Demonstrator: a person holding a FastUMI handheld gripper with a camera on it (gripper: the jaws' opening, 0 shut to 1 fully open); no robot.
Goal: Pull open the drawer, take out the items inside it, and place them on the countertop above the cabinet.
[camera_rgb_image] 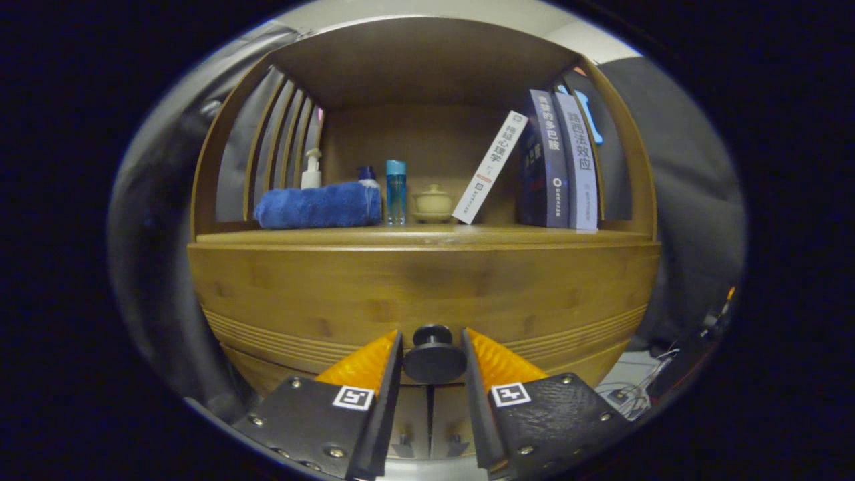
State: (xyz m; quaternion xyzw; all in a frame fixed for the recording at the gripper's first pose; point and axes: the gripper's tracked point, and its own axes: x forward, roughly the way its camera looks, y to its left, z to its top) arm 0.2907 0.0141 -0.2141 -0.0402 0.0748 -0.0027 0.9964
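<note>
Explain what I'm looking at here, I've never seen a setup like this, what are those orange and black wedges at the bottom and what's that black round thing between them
The wedges are the two fingers of a hand-held gripper; a person carries it, and the camera rides on it, looking forward along the fingers. The black round thing is the drawer knob on a wooden cabinet. The fingers sit on either side of it, with slim gaps, so not yet clamped. On the countertop stand a rolled blue towel, bottles, a small lidded pot and books.
</note>
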